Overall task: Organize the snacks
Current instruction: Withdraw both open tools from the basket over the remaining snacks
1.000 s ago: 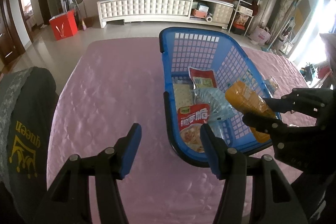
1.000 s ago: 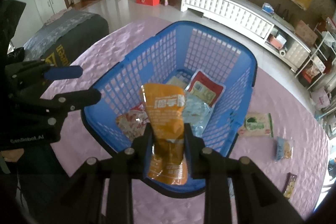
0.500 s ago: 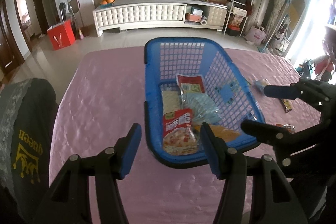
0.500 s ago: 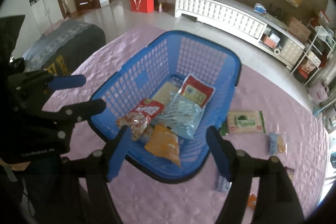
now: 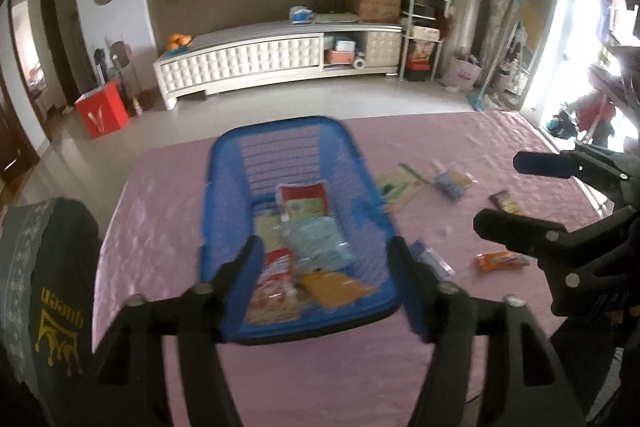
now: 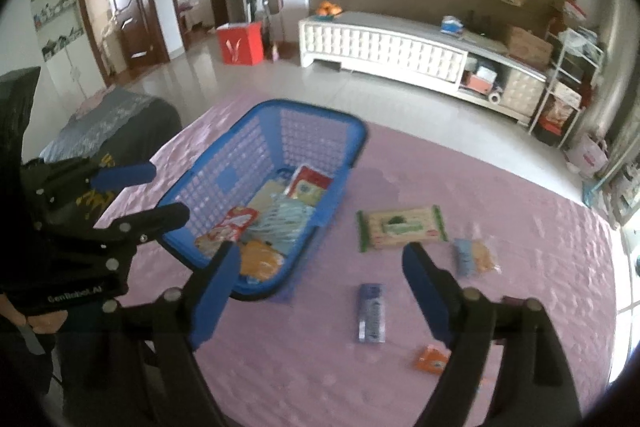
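Right tongs point(image 6: 320, 279): jaws opening, nothing between them.
Left tongs point(image 5: 324, 273): jaws opening, empty.
Blue basket point(image 6: 224, 183): on pink tabletop point(image 6: 500, 187), holding orange packet point(image 6: 260, 259) among others.
Green packet point(image 6: 402, 227): beside basket, loose snacks nearby.

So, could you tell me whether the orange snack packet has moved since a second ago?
Yes. The orange snack packet has left the right gripper, whose jaws are opening with nothing between them, and dropped into the near end of the blue basket.
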